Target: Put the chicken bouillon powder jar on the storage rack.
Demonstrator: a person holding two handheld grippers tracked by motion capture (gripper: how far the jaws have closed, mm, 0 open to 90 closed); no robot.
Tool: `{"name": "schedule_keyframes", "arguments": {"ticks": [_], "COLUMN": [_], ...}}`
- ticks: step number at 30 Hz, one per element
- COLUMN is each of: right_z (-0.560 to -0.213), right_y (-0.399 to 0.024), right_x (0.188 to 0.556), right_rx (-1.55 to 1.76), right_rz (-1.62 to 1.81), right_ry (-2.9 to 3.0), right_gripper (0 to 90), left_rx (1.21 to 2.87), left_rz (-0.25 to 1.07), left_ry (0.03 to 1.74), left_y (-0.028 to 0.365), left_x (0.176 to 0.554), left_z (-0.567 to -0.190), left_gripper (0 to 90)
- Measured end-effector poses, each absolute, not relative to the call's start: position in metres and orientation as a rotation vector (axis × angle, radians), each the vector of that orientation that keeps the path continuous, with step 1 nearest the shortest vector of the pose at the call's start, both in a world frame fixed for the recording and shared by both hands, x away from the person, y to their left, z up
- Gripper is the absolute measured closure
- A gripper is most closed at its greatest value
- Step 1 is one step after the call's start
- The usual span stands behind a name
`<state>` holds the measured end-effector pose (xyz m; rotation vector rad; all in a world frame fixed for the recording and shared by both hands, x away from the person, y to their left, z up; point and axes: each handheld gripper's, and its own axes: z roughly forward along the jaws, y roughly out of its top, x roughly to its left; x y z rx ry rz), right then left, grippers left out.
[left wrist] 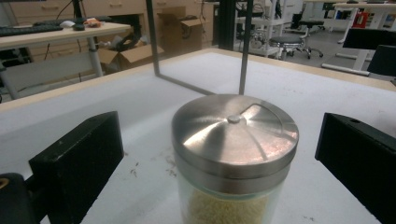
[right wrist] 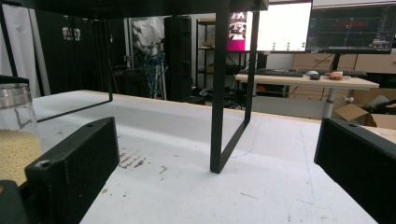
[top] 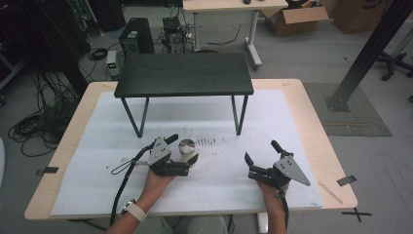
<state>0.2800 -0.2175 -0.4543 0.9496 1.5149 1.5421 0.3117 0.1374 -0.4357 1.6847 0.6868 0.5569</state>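
A glass jar (top: 186,145) with a round steel lid (left wrist: 234,133) stands on the white mat, left of the middle. Pale yellow grains (left wrist: 227,210) show through its glass. My left gripper (top: 182,149) is open, one jaw on each side of the jar, with gaps between the jaws and the lid. My right gripper (top: 261,151) rests open on the mat to the right, with nothing between its jaws. In the right gripper view the jar (right wrist: 13,128) stands at the left edge.
A small black stand (top: 184,73) on thin metal legs (right wrist: 219,93) stands on the mat behind both grippers. The mat (top: 219,180) covers a light wooden table (top: 311,97). Dark specks (top: 207,141) lie near the jar. Cables, boxes and desks surround the table.
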Motion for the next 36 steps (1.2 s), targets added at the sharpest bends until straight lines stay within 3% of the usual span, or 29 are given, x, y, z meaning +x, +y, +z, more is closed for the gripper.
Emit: {"name": "schedule_keyframes", "arguments": {"ticks": [16,26,36], "right_z": [-0.4543,-0.4544,-0.4545], "right_y": [-0.2173,-0.2176,-0.2178], "right_x": [0.2800,0.2798,0.2797], "right_rx": [0.949,0.950,0.948], "right_rz": [1.538,1.543,1.544], "right_ry": [1.516,1.513,1.510], "right_gripper": [0.0,0.0,0.0], "left_rx": [1.698,1.710,1.731], "left_rz": [0.563,0.570,0.587], "left_ry": [0.695,0.666,0.625], "left_y": [0.1330,0.1345,0.1345], "left_x": [0.3155,0.3154,0.3130], "left_z": [-0.4428,-0.4434,-0.4438], "left_gripper": [2.6,25.3,38.6]}}
